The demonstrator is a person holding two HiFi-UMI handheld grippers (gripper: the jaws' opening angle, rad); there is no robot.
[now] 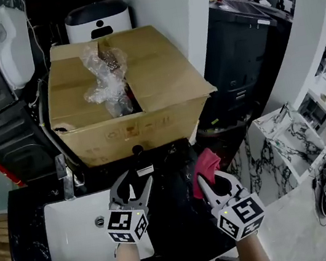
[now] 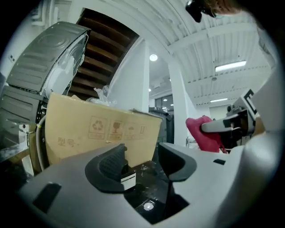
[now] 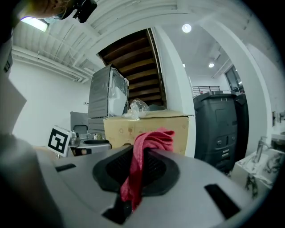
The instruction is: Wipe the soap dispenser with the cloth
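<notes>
A black soap dispenser (image 1: pixel 139 160) with a white label stands on the black counter (image 1: pixel 178 218), in front of the cardboard box. My left gripper (image 1: pixel 134 185) hovers just short of it, jaws open; in the left gripper view the dispenser (image 2: pixel 128 179) shows low in the gap of the gripper (image 2: pixel 140 162), untouched by the pads. My right gripper (image 1: pixel 213 180) is to the right, shut on a red cloth (image 1: pixel 205 165). In the right gripper view the cloth (image 3: pixel 144 149) hangs folded out of the closed gripper (image 3: pixel 140 167). The same cloth (image 2: pixel 202 133) also appears at the right of the left gripper view.
A large open cardboard box (image 1: pixel 161 83) with crumpled plastic wrap (image 1: pixel 105 74) fills the back of the counter. A white sink (image 1: pixel 75 236) with a faucet (image 1: pixel 65 175) lies left of the grippers. A black bin (image 1: pixel 242 50) and a marble-topped stand (image 1: pixel 289 136) are to the right.
</notes>
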